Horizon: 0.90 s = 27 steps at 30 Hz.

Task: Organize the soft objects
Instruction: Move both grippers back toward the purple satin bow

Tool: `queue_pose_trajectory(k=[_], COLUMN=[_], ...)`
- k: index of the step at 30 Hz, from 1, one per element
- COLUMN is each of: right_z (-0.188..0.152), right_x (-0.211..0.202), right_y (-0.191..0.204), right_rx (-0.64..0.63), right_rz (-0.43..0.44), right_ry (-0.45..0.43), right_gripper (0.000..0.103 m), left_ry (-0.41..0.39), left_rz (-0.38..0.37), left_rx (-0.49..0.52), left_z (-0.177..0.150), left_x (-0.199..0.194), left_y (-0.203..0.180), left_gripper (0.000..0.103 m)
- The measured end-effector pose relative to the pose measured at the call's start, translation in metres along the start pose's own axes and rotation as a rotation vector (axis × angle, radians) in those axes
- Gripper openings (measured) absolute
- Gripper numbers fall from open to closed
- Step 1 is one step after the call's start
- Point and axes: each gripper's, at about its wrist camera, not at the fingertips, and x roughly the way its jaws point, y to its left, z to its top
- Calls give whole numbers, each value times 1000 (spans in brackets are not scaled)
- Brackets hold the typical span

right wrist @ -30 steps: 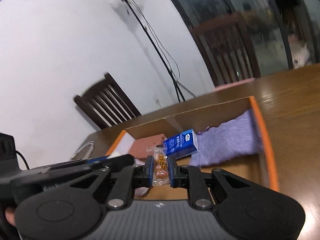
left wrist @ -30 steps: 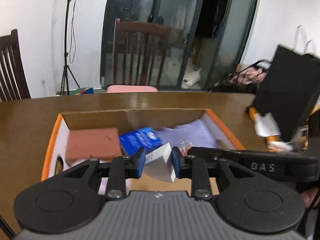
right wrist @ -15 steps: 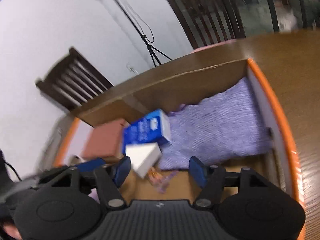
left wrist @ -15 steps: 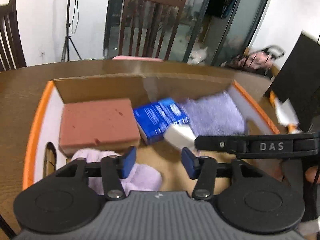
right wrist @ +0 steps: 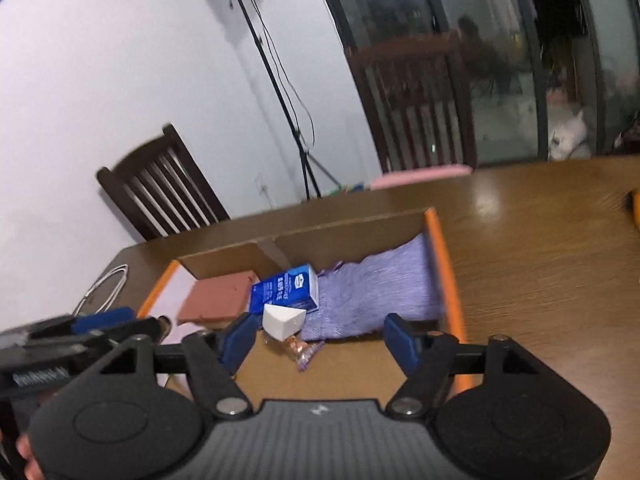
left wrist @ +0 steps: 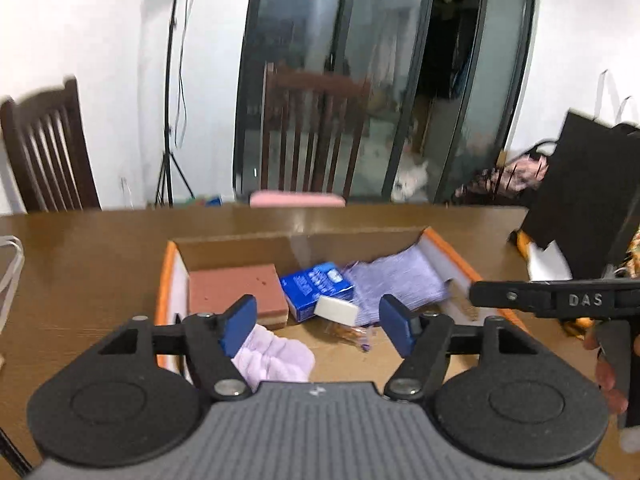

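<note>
A brown wooden table [left wrist: 80, 264] fills the middle of both views. On it, at centre frame, sits an open cardboard box [left wrist: 296, 242] with orange-edged side walls. The left gripper [left wrist: 318, 322] spans the bottom of the left wrist view, its jaws opening with nothing pressed between the blue pads. The right gripper [right wrist: 320, 338] fills the bottom of the right wrist view, its jaws also opening and empty.

Inside the box, a purple knitted cloth [left wrist: 400, 282] lies at the right side, rising against the right wall. A reddish-brown sponge block [left wrist: 236, 288] lies at the left. A pale pink towel [left wrist: 276, 358] is bunched at the lower left, near the left gripper's pad. A blue carton [left wrist: 316, 286] lies between sponge and cloth. A white wedge sponge [left wrist: 336, 310] rests against the carton's near edge, and a small clear snack packet [right wrist: 300, 350] lies just below it on the box floor.
</note>
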Motion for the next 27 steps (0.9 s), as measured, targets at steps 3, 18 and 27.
queue_pose_trajectory(k=[3,18,27], right_z=[-15,-186,-262], right_x=[-58,-230,-270], right_y=[2,11,18], right_rx=[-53,-224,-166], right_rz=[-16,-86,-108], right_ry=[-67,-242,-270], right_gripper=[76,91,96], left_ry=[-76,-293,-337], left_rz=[8,174,160], left_rx=[32,22,49], left_z=[-15,-182,-215], left_x=[-52,-226,-269], left_y=[-21,-79,-84], left_gripper=[80,103,103])
